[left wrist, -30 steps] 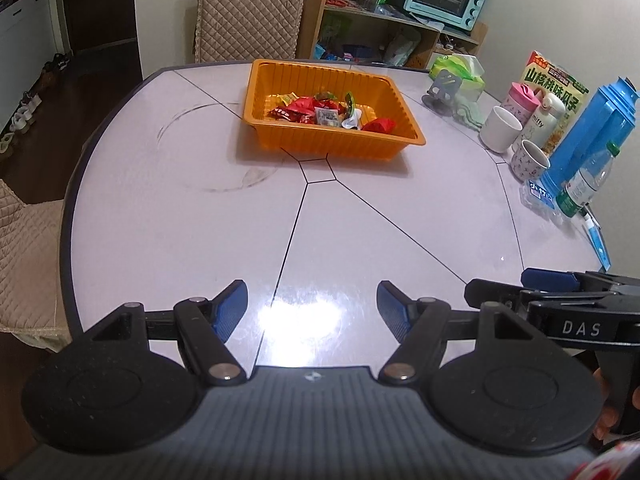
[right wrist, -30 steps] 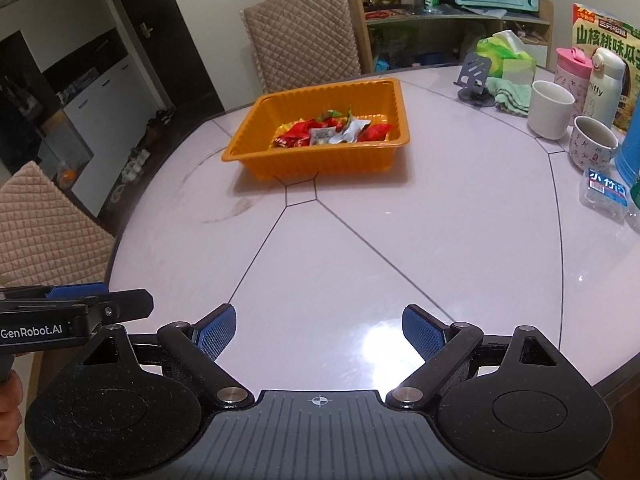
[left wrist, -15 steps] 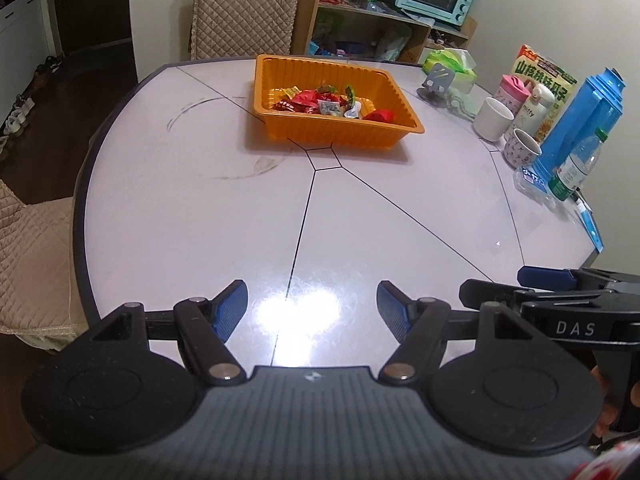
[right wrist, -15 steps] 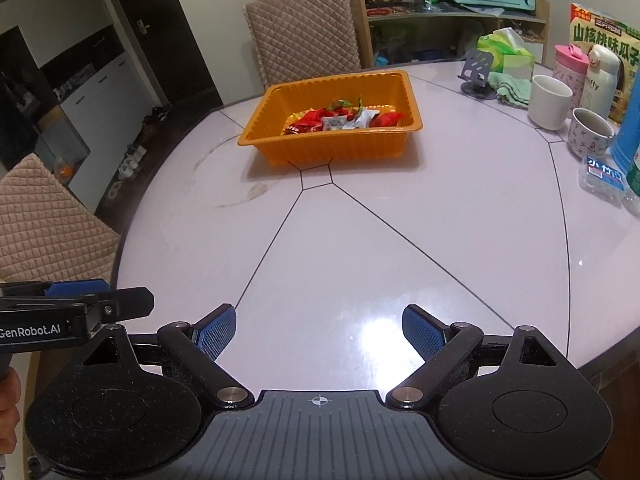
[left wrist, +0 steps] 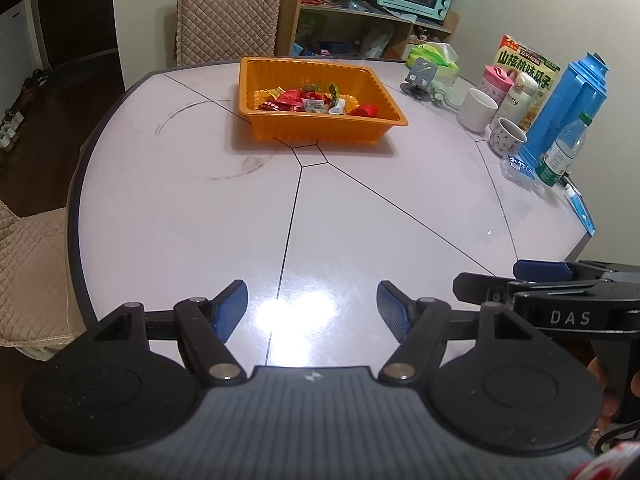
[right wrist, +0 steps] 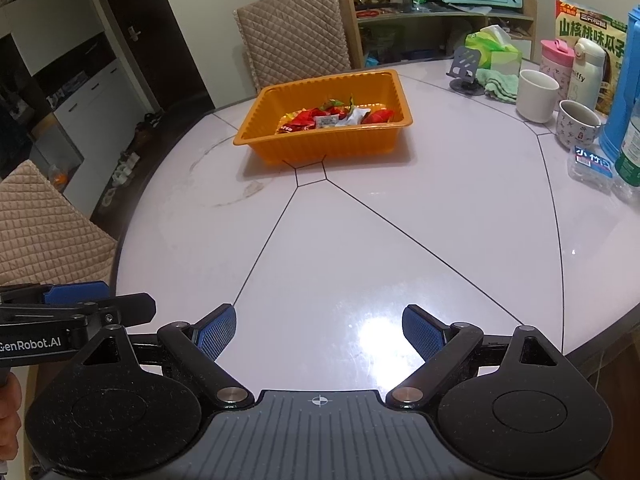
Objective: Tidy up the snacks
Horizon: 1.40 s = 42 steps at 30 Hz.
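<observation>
Snacks (left wrist: 310,100) lie in a loose heap inside the orange tray (left wrist: 320,130), which sits on the white table (left wrist: 200,208) toward its far side, just behind the small hexagon where the table's dark seam lines meet. Both grippers hang well short of the tray, over the near part of the table and tilted down toward it. The left gripper (left wrist: 312,306) has its blue-padded jaws spread wide with only bare tabletop showing between them; the right gripper (right wrist: 320,330) is likewise spread and holds nothing. In the left wrist view the right gripper's black body, lettered DAS, shows at the right edge with fingers (left wrist: 600,372) of a hand behind it, and in the right wrist view the left gripper shows at the left edge. The tray is a shallow, ribbed, rectangular plastic one, open at the top; the wrappers in it are mostly red, with a white packet, a pale labelled one and touches of green and yellow, gathered around the middle and leaving much of the floor bare. To the right of the tray stand a white cup (right wrist: 536,94), a patterned mug (right wrist: 576,124) and a blue flask (left wrist: 568,108).
</observation>
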Tool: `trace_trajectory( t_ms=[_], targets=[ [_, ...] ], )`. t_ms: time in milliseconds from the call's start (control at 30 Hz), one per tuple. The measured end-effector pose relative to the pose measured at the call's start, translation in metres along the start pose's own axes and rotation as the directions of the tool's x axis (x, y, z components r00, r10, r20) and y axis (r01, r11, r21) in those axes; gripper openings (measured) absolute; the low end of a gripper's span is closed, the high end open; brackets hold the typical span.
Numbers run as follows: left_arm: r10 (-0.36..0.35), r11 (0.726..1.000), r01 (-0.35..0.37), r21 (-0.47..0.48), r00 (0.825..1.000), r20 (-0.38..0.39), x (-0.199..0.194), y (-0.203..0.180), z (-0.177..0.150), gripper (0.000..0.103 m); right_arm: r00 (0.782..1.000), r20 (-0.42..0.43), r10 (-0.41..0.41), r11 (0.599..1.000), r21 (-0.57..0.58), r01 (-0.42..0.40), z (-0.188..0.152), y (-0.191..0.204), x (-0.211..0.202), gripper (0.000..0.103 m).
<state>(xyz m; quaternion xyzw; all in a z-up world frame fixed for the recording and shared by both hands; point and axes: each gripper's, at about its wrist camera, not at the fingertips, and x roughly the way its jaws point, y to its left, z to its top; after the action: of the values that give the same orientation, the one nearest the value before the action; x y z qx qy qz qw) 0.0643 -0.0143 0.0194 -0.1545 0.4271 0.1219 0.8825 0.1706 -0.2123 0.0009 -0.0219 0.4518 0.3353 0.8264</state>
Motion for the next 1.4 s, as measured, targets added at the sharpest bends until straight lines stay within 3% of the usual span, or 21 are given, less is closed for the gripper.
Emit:
trace_trajectory(
  t_ms=[1400],
  targets=[
    [-0.003,1.000,0.003,0.019,1.000,0.009,0.006,-0.021,-0.001,0.070,1.000,0.006,0.002,1.000,0.005,-0.002,-0.001,-0.022,-0.010,0.090]
  ],
)
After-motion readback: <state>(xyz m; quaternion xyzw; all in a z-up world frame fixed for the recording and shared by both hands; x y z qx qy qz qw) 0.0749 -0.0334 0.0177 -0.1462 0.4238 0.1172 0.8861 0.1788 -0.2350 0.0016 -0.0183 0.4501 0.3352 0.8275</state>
